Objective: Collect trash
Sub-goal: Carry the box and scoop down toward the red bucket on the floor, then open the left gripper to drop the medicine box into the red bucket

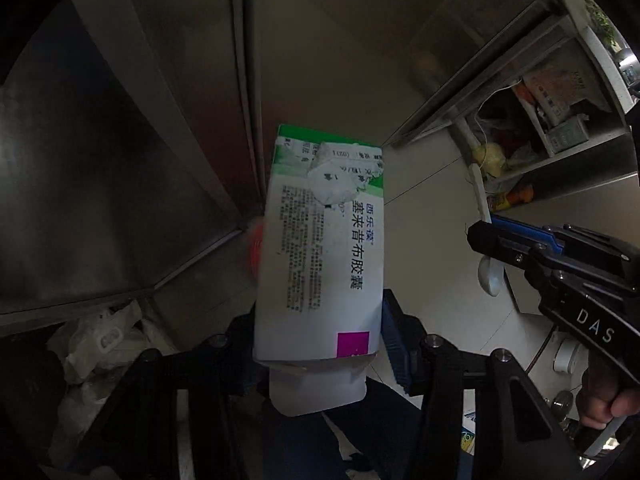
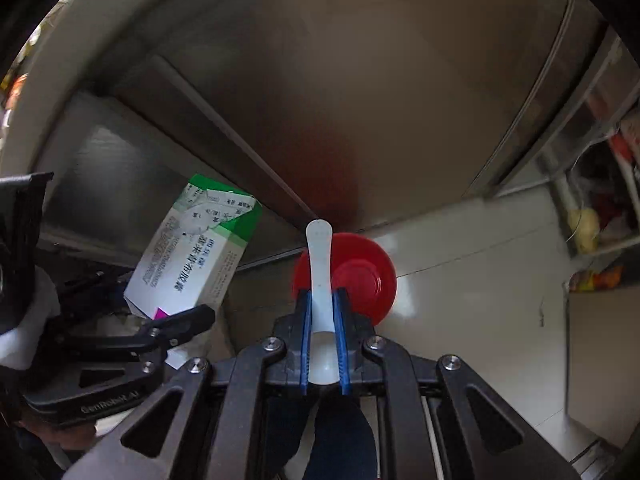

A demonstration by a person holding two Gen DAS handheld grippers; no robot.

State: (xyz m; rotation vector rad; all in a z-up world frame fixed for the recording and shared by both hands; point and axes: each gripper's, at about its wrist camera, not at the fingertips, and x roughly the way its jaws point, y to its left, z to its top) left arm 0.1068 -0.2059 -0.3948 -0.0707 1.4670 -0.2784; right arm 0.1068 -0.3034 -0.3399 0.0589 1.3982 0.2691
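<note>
Jaws of left gripper (image 1: 320,344) clamp a white-green medicine box (image 1: 320,248), held upright. Right gripper (image 2: 323,320) jaws pinch a white plastic spoon (image 2: 319,256), handle forward. Beyond it, a red dish (image 2: 360,276) on the tiled floor (image 2: 480,260) below steel cabinet doors (image 2: 320,100).

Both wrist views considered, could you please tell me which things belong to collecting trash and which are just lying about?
Job: medicine box in left gripper; white plastic spoon in right gripper; red lid.
Lying about: shelf clutter; steel cabinet.
</note>
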